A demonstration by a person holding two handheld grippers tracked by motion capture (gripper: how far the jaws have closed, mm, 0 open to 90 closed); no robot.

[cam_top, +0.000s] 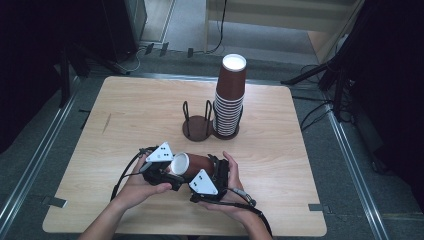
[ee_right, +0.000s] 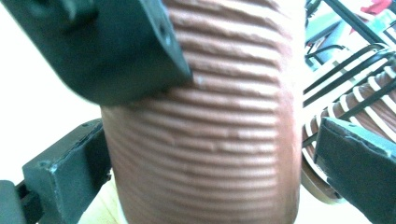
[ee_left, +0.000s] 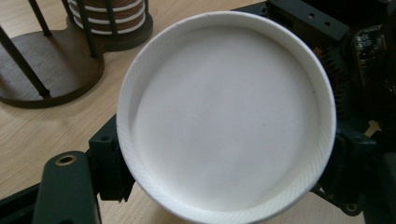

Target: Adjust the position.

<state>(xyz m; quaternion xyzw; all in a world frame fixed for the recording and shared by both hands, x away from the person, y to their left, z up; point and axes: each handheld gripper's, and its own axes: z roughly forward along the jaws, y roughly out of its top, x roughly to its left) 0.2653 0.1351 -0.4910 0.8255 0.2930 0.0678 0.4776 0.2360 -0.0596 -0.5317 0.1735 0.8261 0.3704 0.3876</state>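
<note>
While held sideways just above the desk, brown ribbed cup near front edge, between both grippers. Right gripper fingers spread around its wall; left gripper fingers' spread: cannot tell. Behind: cup stack in rack.

We see a paper cup: brown ribbed matt wall, smooth white matt inside. Stack looks the same paper. Table is pale wood-grain laminate, smooth. Holder: dark wood base, thin black metal wires. Grippers' jaws look matt black plastic.
</note>
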